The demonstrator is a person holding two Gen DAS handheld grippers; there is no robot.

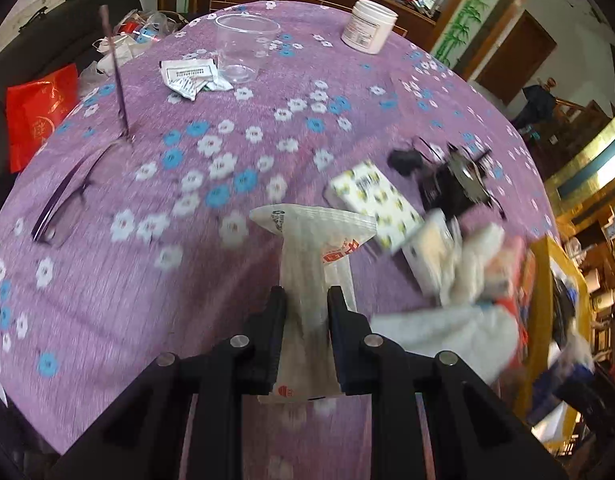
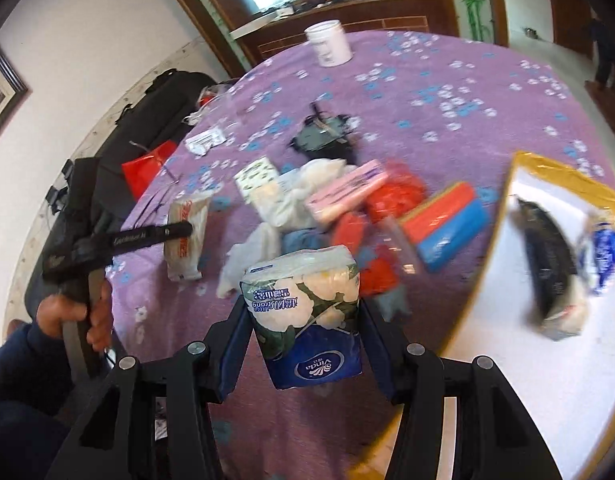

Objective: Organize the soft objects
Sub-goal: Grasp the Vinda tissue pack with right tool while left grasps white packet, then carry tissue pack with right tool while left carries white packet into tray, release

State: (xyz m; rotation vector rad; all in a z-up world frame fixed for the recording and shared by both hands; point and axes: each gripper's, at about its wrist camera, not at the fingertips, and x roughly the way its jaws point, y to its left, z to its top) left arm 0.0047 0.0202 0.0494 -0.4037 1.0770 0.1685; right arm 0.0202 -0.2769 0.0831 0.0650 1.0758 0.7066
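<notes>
Left gripper (image 1: 307, 308) jaws pinch white tissue pack (image 1: 311, 240) | right gripper (image 2: 303, 320) jaws clamp Vinda pack (image 2: 307, 308)

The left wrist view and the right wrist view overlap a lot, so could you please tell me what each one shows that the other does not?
Only the left wrist view shows the clear plastic cup and the left gripper shut on a white tissue packet. Only the right wrist view shows the right gripper shut on the Vinda tissue pack, the gold-edged box and the person's hand. Both share the purple floral tablecloth, the white jar and the yellow-flowered tissue pack.
</notes>
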